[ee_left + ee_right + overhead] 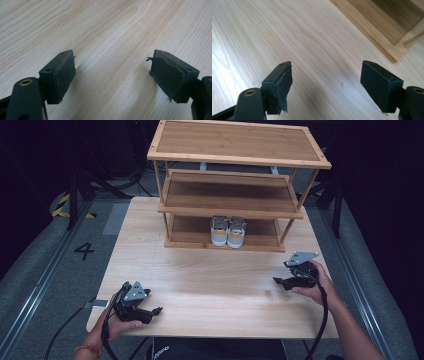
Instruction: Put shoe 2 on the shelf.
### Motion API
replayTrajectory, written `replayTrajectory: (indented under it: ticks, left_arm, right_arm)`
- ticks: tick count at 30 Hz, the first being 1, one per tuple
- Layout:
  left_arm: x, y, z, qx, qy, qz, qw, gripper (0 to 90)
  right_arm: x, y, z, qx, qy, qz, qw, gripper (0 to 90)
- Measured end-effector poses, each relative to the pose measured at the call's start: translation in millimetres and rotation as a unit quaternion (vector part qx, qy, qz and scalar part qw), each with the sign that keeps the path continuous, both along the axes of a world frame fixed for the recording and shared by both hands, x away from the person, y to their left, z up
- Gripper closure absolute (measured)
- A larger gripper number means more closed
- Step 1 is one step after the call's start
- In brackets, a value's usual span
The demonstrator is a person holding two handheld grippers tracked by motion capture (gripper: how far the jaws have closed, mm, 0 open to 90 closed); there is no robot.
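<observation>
Both claws, left claw [159, 310] and right claw [276, 280], gape empty. The sneakers [228, 231] on the rack's [239, 157] bottom shelf look light and probably soft; grip each at the firmer heel.

Wooden table [210, 285], shoe rack [235, 195] on it.

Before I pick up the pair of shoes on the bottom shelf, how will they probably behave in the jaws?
The shoes look like soft grey sneakers, so the upper part would probably give when squeezed. They seem light for their size. They stand close together under the middle shelf, so lifting one may nudge the other.
</observation>
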State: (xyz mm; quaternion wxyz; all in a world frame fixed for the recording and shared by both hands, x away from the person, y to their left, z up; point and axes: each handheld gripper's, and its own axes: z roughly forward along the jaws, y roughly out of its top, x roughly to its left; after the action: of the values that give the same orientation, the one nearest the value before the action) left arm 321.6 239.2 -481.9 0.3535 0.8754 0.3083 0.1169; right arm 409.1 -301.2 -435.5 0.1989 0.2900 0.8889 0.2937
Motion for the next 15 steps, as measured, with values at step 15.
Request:
replayTrajectory:
  ticks: [15]
  left_arm:
    - [-0.2,-0.5,0.0,0.000,-0.001,0.003,1.0000,20.3]
  right_arm:
    - [-41.0,-57.2,-19.7,0.055,0.002,-0.044,0.9975,24.4]
